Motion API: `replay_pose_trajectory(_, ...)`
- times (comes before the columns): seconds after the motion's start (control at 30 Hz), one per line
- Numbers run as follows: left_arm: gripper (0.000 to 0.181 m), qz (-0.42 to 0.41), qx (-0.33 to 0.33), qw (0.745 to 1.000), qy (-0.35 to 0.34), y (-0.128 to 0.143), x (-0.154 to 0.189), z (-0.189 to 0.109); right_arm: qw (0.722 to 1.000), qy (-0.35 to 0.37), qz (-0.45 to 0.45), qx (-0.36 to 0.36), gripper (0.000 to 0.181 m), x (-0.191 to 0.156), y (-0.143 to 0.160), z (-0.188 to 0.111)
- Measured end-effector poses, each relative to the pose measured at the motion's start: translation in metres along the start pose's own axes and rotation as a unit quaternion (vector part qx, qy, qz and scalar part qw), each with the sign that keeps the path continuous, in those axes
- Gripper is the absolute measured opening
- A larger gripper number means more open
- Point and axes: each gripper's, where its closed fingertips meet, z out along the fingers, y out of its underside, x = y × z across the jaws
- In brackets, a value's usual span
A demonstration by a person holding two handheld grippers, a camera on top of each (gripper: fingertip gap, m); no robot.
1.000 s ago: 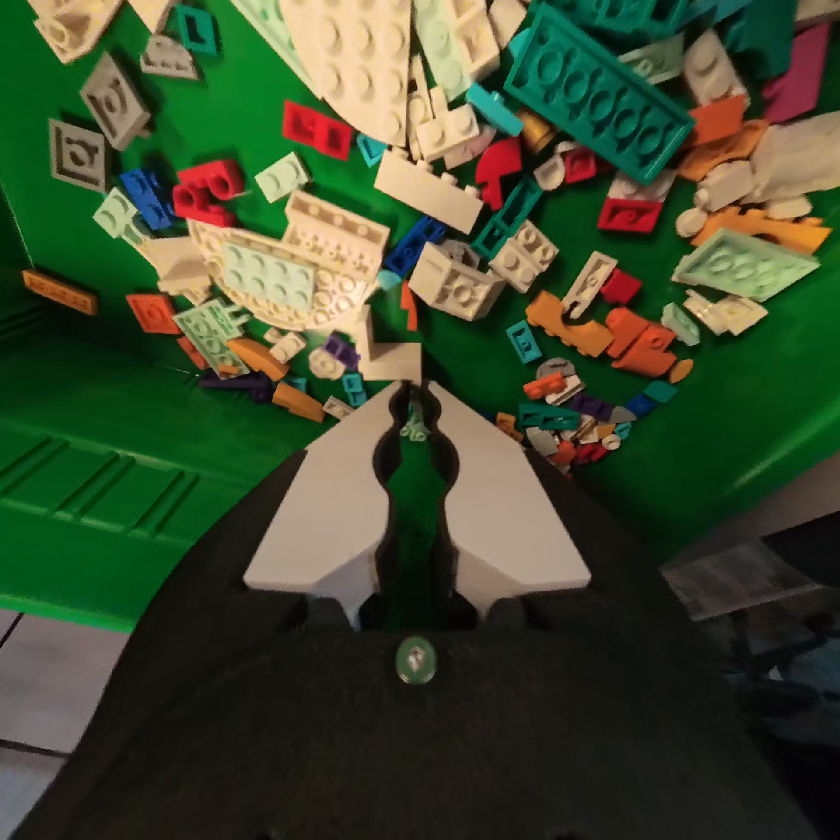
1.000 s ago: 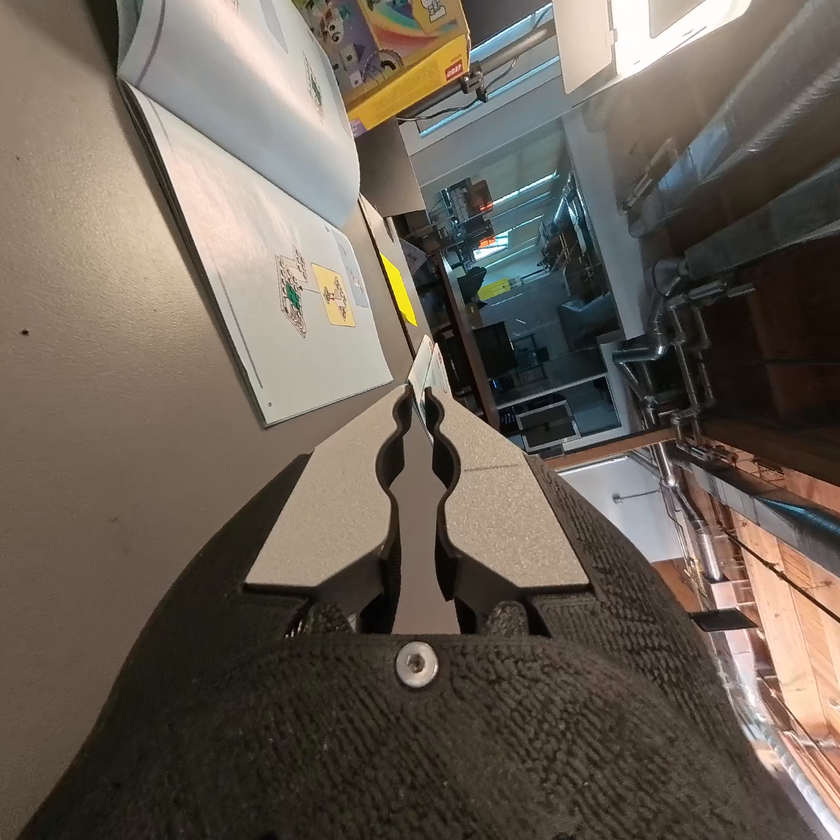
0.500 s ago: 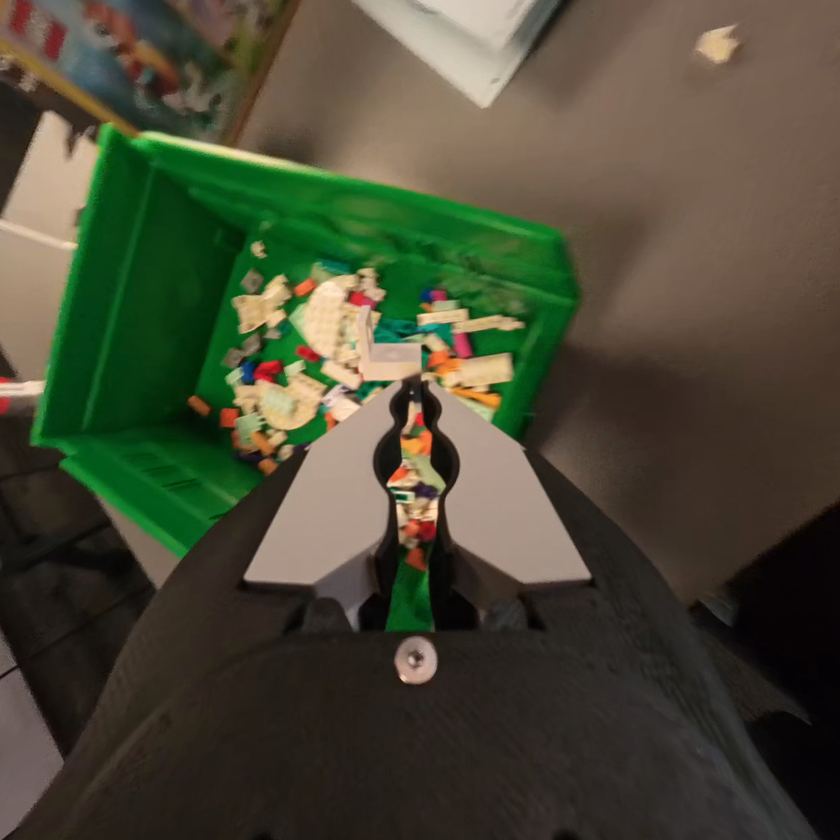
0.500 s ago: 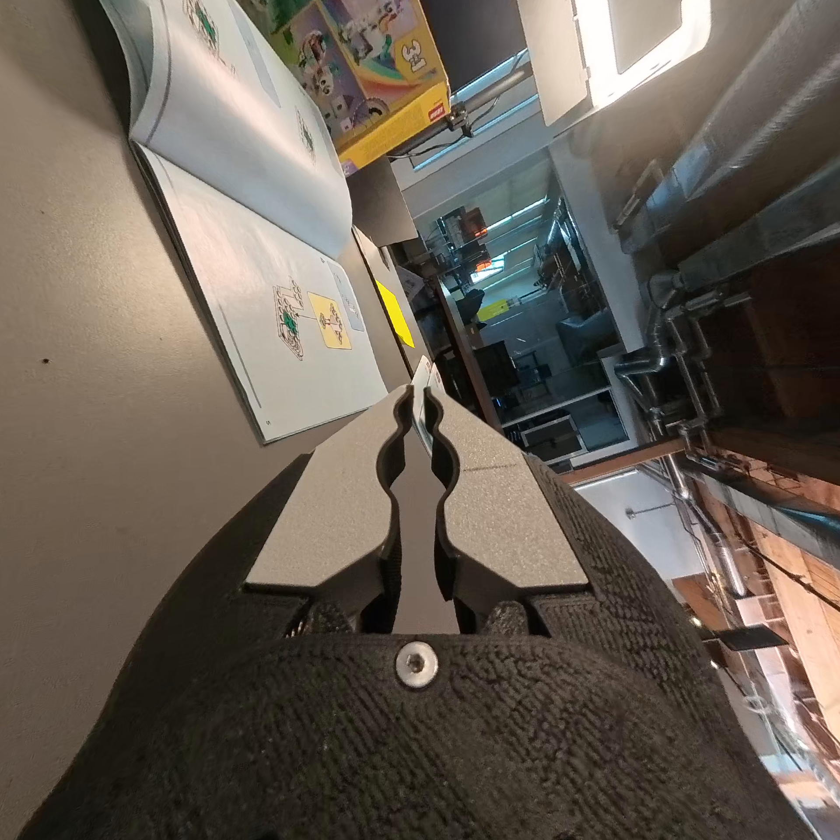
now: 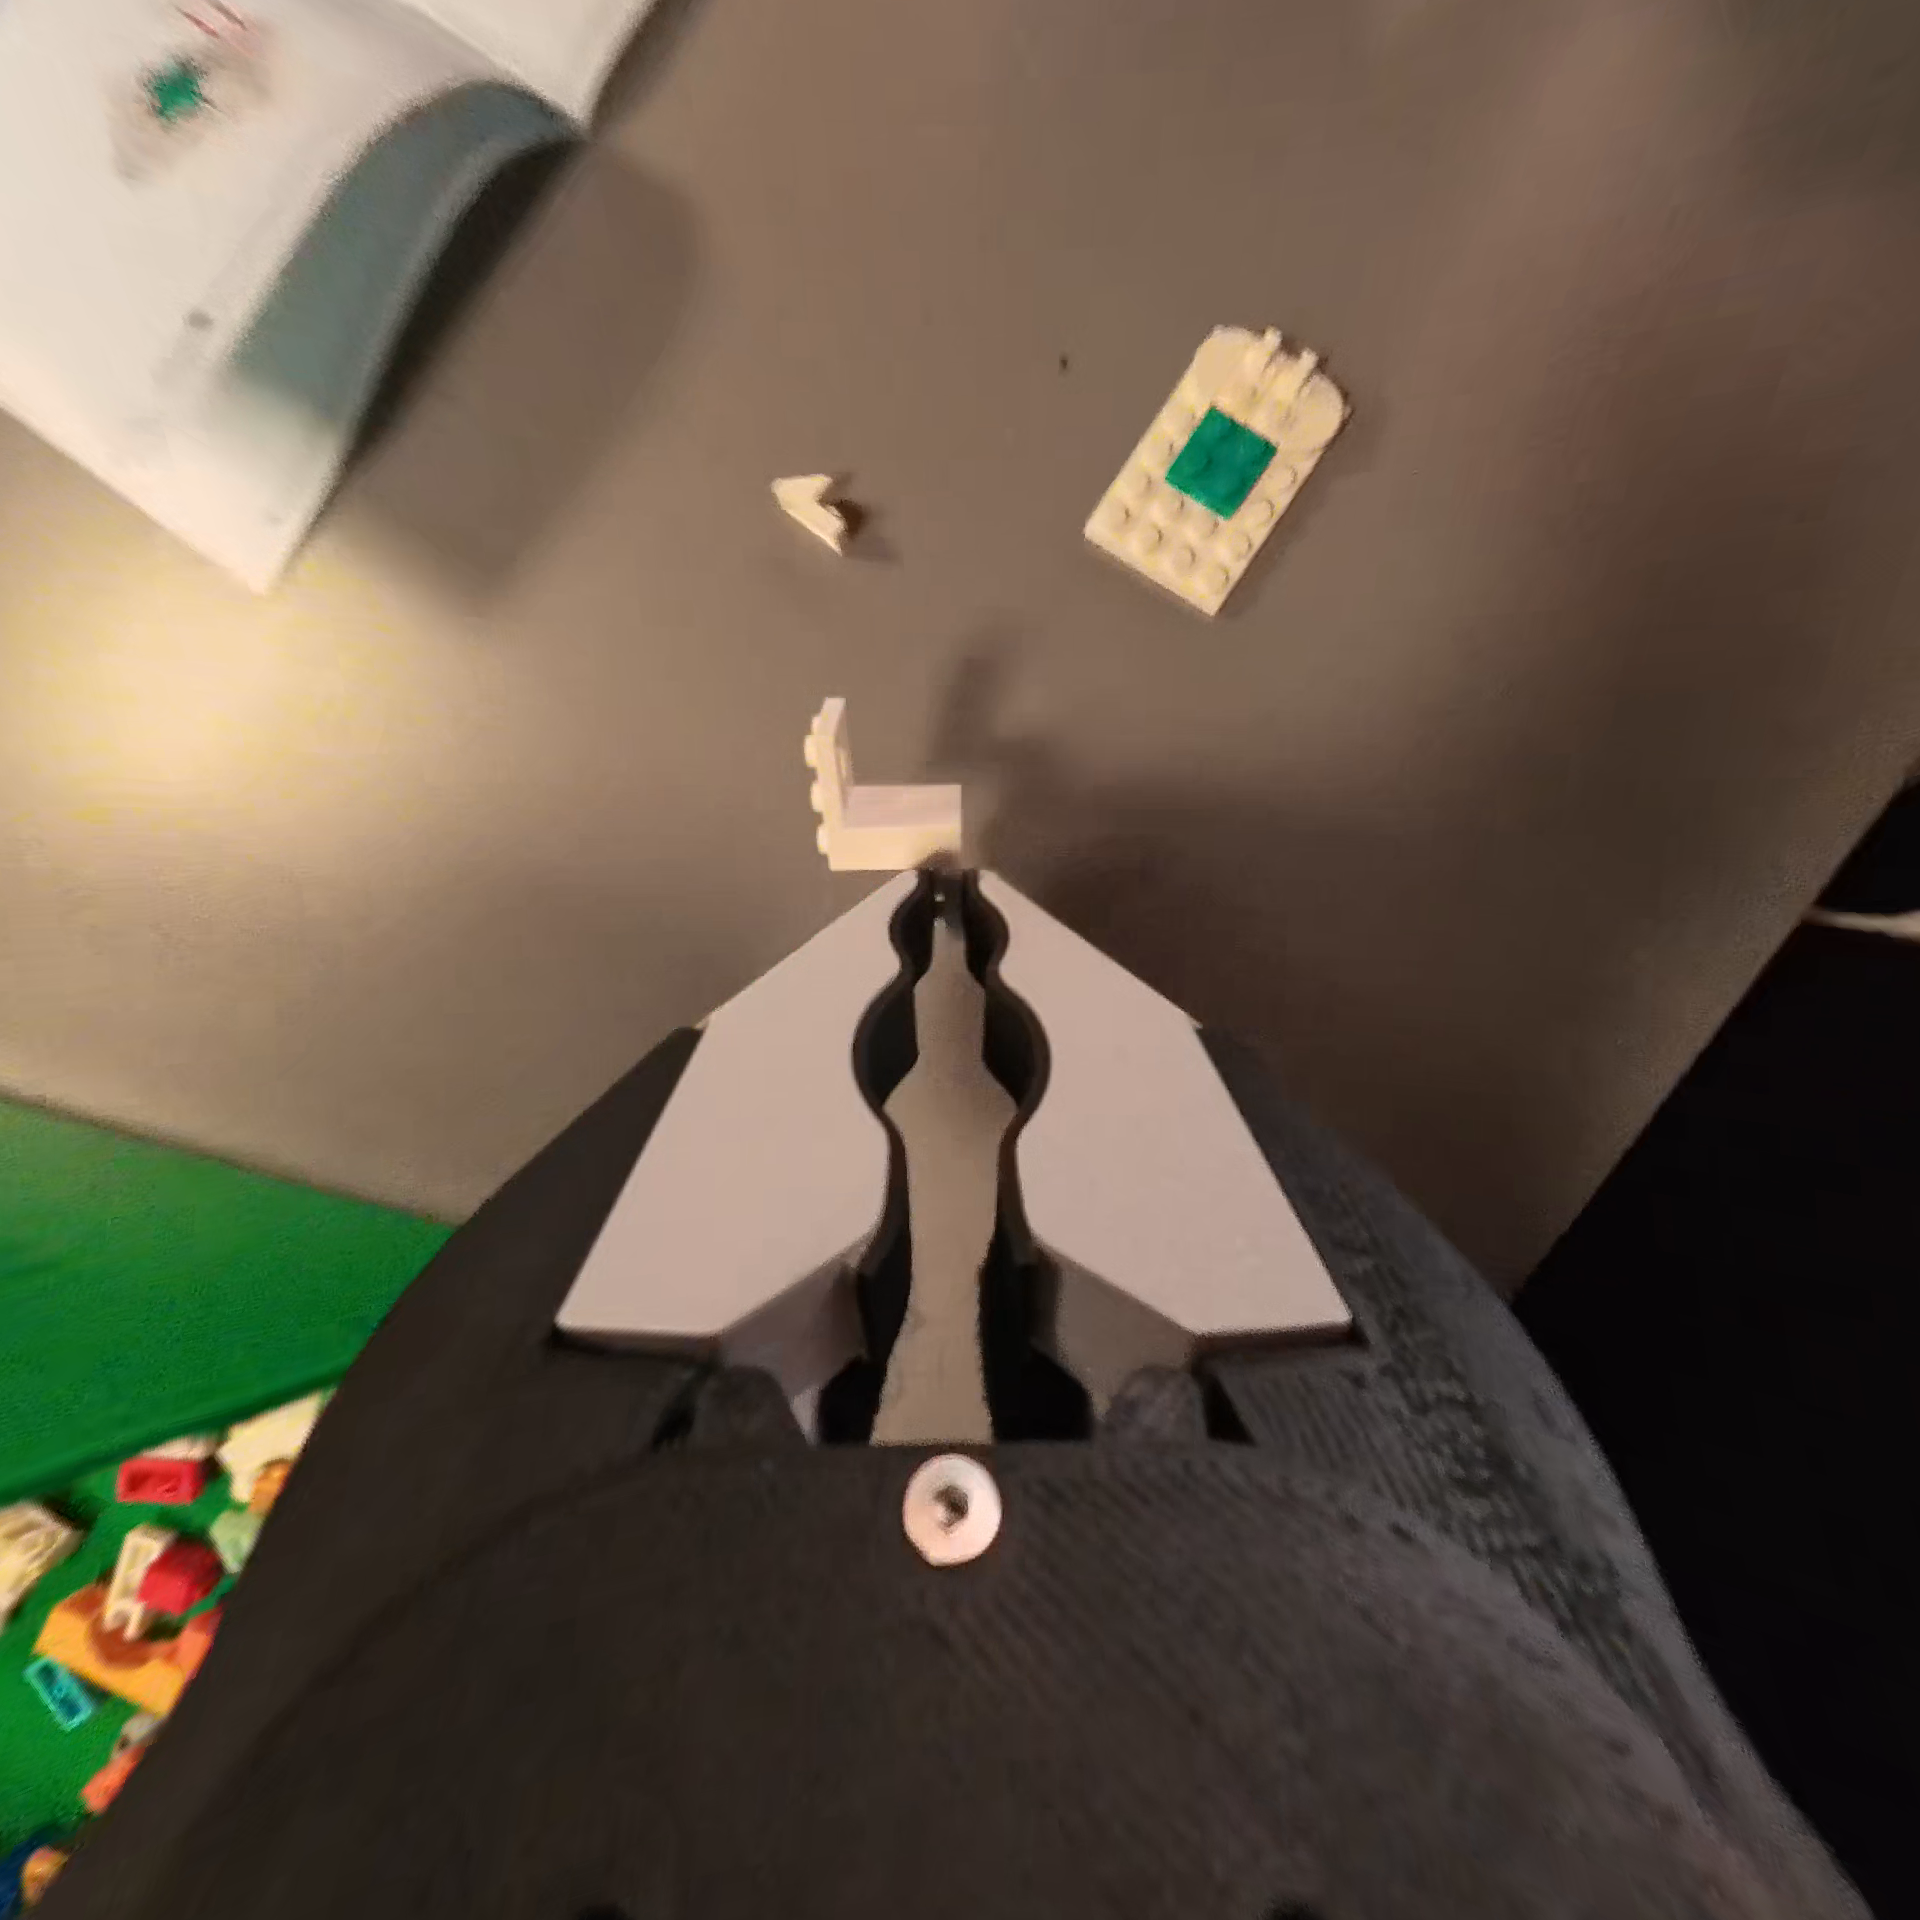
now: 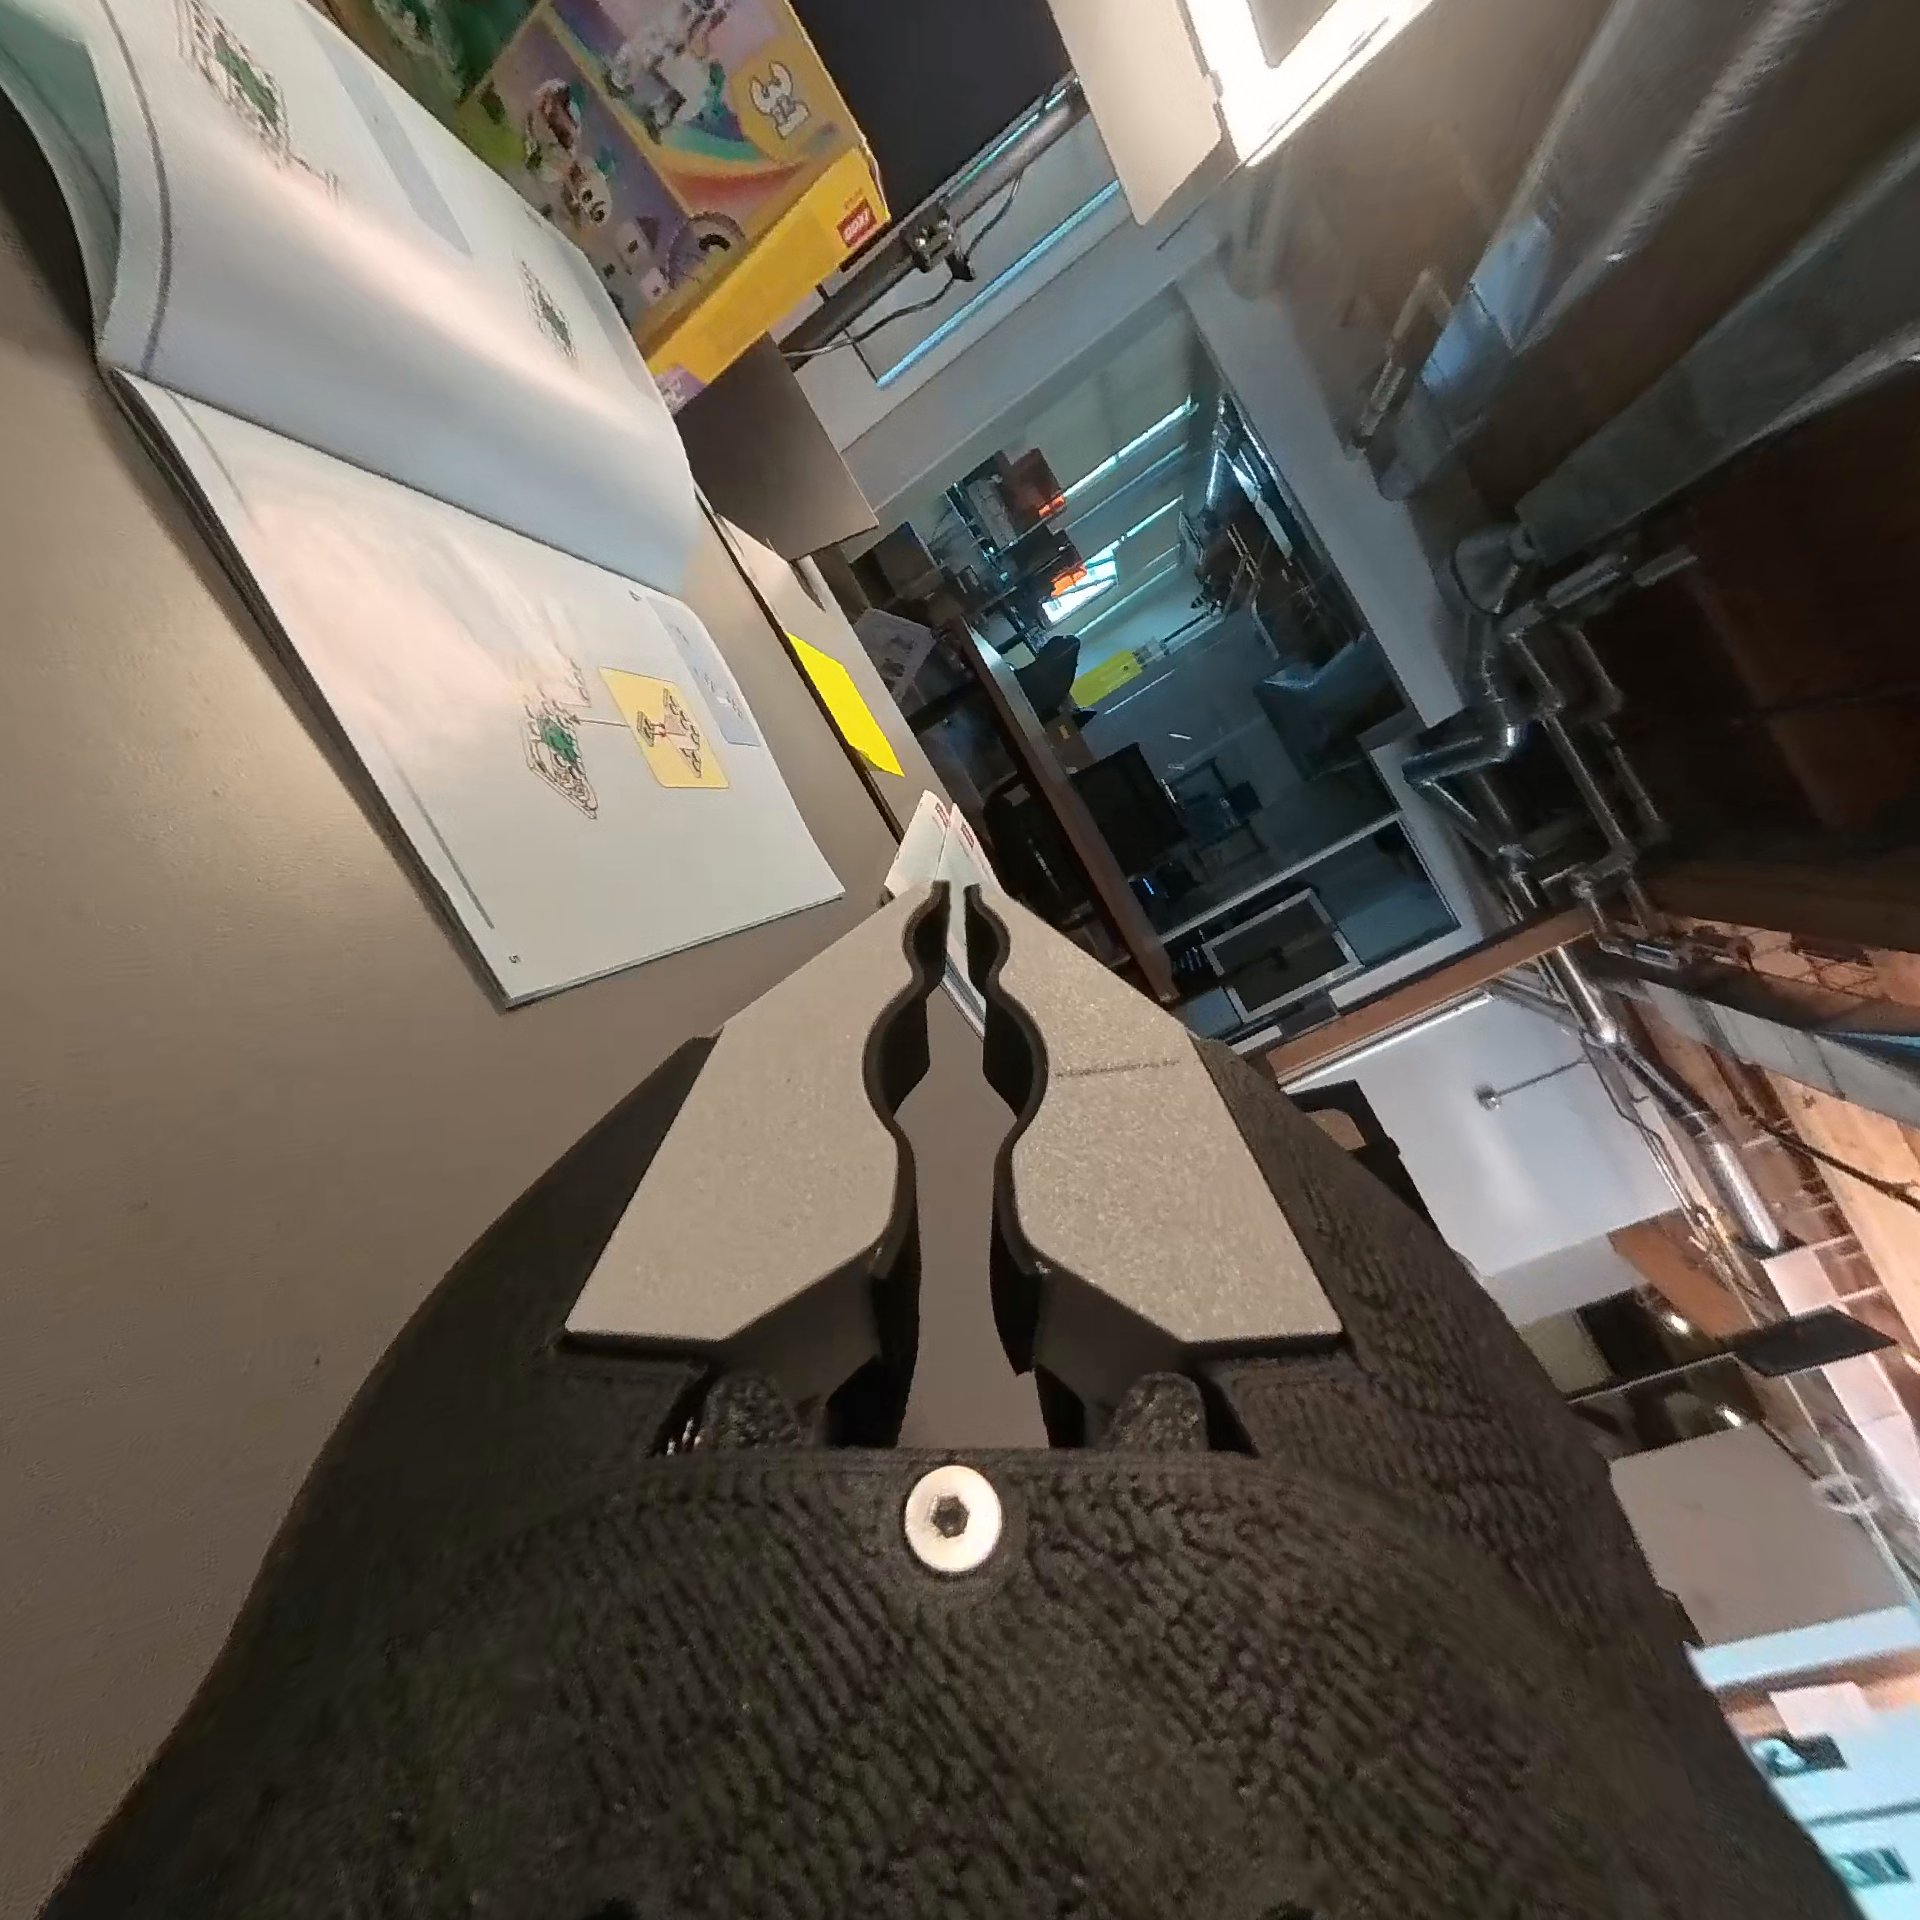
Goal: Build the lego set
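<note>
The left gripper (image 5: 943,881) has its jaws clenched on a white L-shaped bracket piece (image 5: 878,805), pinched at the very tips so that the piece juts out toward 12 o'clock above the grey table (image 5: 1351,727), one studded wall upright on its left side. Beyond it, at about 11 o'clock, a small white wedge piece (image 5: 816,511) lies alone on the table, and at about 1 o'clock lies the cream plate assembly (image 5: 1221,465) with a green square plate (image 5: 1221,473) seated on its studs; the two are well apart from each other and from the held bracket. At 10 o'clock the open instruction booklet (image 5: 156,260) shows blurred, and at 8 o'clock the green bin (image 5: 156,1268) holds a heap of loose coloured bricks (image 5: 145,1590). In the right wrist view, the right gripper (image 6: 956,896) has its jaws drawn nearly together, only a narrow slit between the tips, grasping nothing, and it hangs over the table with the booklet at 10 o'clock and a colourful set box (image 6: 665,156) at 11 o'clock behind it.
</note>
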Motion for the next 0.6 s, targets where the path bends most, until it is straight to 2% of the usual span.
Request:
replay_pose_trajectory(0.03,0.004,0.006,-0.016,1.0,0.001,0.002,0.003,0.006,1.0,-0.002,0.001,0.002,0.001,-0.001,-0.001,0.0)
replay_pose_trajectory(0.17,0.004,0.021,-0.012,0.999,-0.022,-0.004,0.001,0.01,1.0,-0.014,0.005,0.006,0.001,-0.004,-0.002,0.0)
replay_pose_trajectory(0.3,0.029,-0.01,-0.027,1.0,0.0,-0.001,0.005,0.015,1.0,-0.016,0.014,0.01,0.001,-0.003,-0.002,-0.001)
replay_pose_trajectory(0.4,0.03,-0.02,-0.013,0.999,0.025,-0.001,0.012,0.012,1.0,-0.015,0.014,0.013,0.001,-0.002,-0.003,-0.002)
replay_pose_trajectory(0.53,0.031,-0.009,0.046,0.996,0.081,-0.002,0.026,-0.023,1.0,-0.006,0.02,0.012,0.001,0.002,-0.002,-0.003)
replay_pose_trajectory(0.6,0.031,-0.016,0.075,0.994,0.076,0.002,0.013,-0.053,1.0,0.0,0.018,0.01,0.001,0.003,-0.001,-0.002)
